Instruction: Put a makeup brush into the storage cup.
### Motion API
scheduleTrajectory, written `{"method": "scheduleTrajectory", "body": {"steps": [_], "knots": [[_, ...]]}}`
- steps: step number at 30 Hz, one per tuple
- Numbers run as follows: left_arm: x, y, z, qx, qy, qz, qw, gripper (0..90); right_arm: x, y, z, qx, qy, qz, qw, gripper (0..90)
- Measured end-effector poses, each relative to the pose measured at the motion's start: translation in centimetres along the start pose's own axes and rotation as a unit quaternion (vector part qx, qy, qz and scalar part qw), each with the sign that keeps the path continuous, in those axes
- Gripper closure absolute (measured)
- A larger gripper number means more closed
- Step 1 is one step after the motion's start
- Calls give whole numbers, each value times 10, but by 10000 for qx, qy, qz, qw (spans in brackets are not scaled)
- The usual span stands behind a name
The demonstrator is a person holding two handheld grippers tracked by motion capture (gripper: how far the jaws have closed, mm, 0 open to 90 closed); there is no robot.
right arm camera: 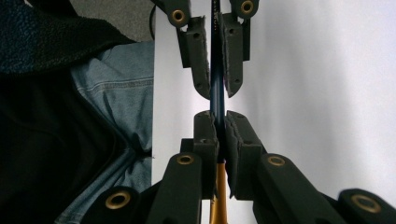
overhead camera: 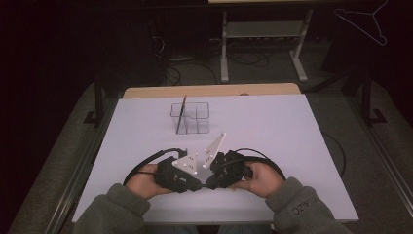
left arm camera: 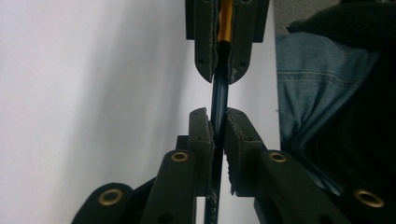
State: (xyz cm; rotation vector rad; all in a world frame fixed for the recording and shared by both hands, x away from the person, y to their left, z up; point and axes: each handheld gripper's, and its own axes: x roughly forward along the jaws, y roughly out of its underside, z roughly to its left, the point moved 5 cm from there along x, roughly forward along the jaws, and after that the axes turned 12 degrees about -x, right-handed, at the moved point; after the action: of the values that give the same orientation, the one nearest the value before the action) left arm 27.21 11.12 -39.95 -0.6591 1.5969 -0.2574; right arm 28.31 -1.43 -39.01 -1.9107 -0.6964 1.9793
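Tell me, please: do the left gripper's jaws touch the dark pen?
Touching. In the left gripper view, the left gripper has both pads pressed against the dark pen, with no gap on either side.

Slim pen with dark blue barrel and shiny orange-gold end section. Two matte black plastic grippers, left gripper and right gripper, with brass-coloured rivet rings; pale grey triangular plates dotted white on top. Plain white table sheet, light wood edge behind. Clear transparent plastic organiser box holding a thin dark stick with an orange tip. Olive-green sleeves, faded blue denim jeans.
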Motion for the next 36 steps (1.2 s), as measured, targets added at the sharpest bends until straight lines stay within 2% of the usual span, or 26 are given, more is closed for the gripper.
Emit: {"method": "scheduleTrajectory", "body": {"steps": [2,3,5,8,11,12,15,16,18,20,22,23,29,31,33,34,36], "knots": [[0,1,-2,39,9,-20,10000,839,0,0,1,-66,12,-24,10000,823],[0,2,-2,-5,1,-54,10000,840,0,0,0,-103,32,-51,9999,820],[-1,3,0,-67,-34,-107,9999,842,-2,0,-1,-4,114,-156,9998,796],[-2,7,4,-170,-113,-200,9996,843,-6,3,-6,157,328,-324,9988,659],[-3,12,9,-271,-230,-243,9991,844,-12,10,-12,426,484,-609,9961,603],[-4,14,11,-371,-254,-332,9984,843,-14,13,-13,501,527,-647,9952,576],[-10,16,16,-489,-365,-499,9969,843,-21,23,-18,791,687,-877,9906,496],[-13,17,18,-567,-422,-603,9957,843,-23,27,-19,955,716,-937,9884,487],[-18,19,21,-708,-452,-759,9936,843,-28,34,-21,1262,759,-1182,9820,451],[-24,19,25,-895,-519,-1002,9896,843,-31,44,-25,1561,808,-1355,9751,437],[-30,20,29,-1080,-555,-1267,9845,843,-31,51,-27,1764,801,-1529,9691,432],[-32,20,31,-1107,-574,-1332,9832,842,-30,53,-27,1866,784,-1608,9660,428],[-38,17,37,-1335,-684,-1835,9715,842,-22,51,-31,2107,659,-2043,9537,432],[-39,16,37,-1421,-654,-1987,9675,842,-22,46,-34,2161,614,-2316,9465,446],[-39,14,37,-1451,-608,-2071,9656,841,-22,42,-36,2246,550,-2527,9395,458],[-38,14,37,-1432,-609,-2070,9659,841,-23,39,-39,2312,503,-2697,9334,466],[-36,12,36,-1430,-569,-2081,9659,841,-24,35,-41,2401,413,-2898,9256,487]]}}
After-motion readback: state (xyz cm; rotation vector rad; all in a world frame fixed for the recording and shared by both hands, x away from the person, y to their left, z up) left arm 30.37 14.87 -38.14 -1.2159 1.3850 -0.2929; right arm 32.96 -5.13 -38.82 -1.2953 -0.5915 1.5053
